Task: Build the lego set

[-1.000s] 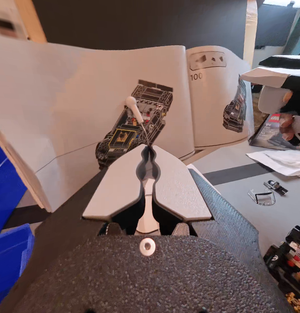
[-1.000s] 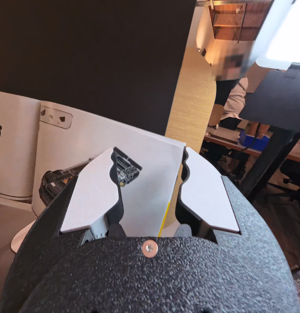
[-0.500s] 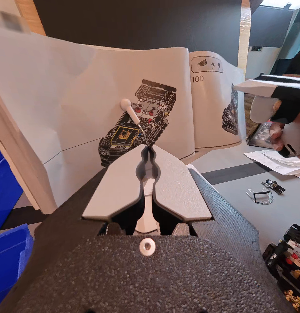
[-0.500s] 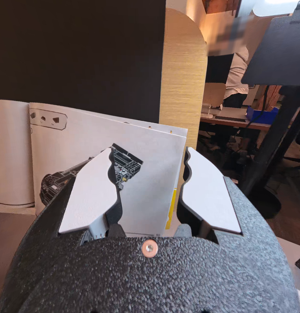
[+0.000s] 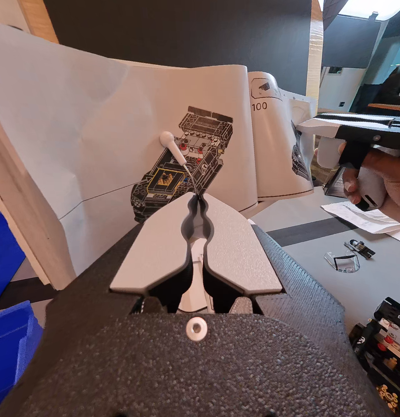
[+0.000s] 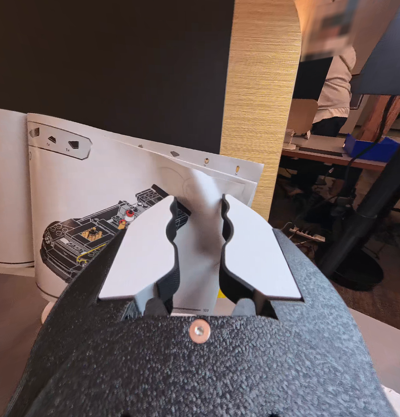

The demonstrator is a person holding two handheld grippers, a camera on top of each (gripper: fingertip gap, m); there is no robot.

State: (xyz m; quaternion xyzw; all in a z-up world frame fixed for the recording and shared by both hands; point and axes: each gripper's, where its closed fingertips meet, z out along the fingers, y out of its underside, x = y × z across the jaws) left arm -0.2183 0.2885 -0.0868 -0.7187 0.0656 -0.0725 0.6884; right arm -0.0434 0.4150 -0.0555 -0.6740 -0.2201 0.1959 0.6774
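Note:
The instruction booklet [image 5: 93, 140] stands open, showing drawings of a black car. My left gripper [image 5: 198, 198] is shut on a thin metal wire with a white bulb tip [image 5: 169, 144] that points at the left page. My right gripper [image 6: 199, 199] is open, its jaws partly closed around a curled page [image 6: 201, 225] at the booklet's [image 6: 93, 185] right edge; the page does not look pinched. In the left wrist view the right gripper [image 5: 301, 126] is held by a hand at that page. The part-built black lego car [image 5: 388, 338] lies at the lower right.
A clear windscreen piece [image 5: 341, 261] and a small black piece [image 5: 359, 247] lie on the grey table. Loose papers [image 5: 364, 216] are at the right. Blue bins [image 5: 4, 259] stand at the left. A wooden panel [image 6: 260, 112] rises behind the booklet, and a person sits beyond. Some 20 cm of space lies between my two pairs of fingers. Both grippers' tips are roughly 30 cm from the part-built black lego car [image 5: 388, 338].
My right gripper has moved in to the booklet's right edge and its jaws have narrowed around a lifted page. My left gripper still holds the wire and has shifted slightly.

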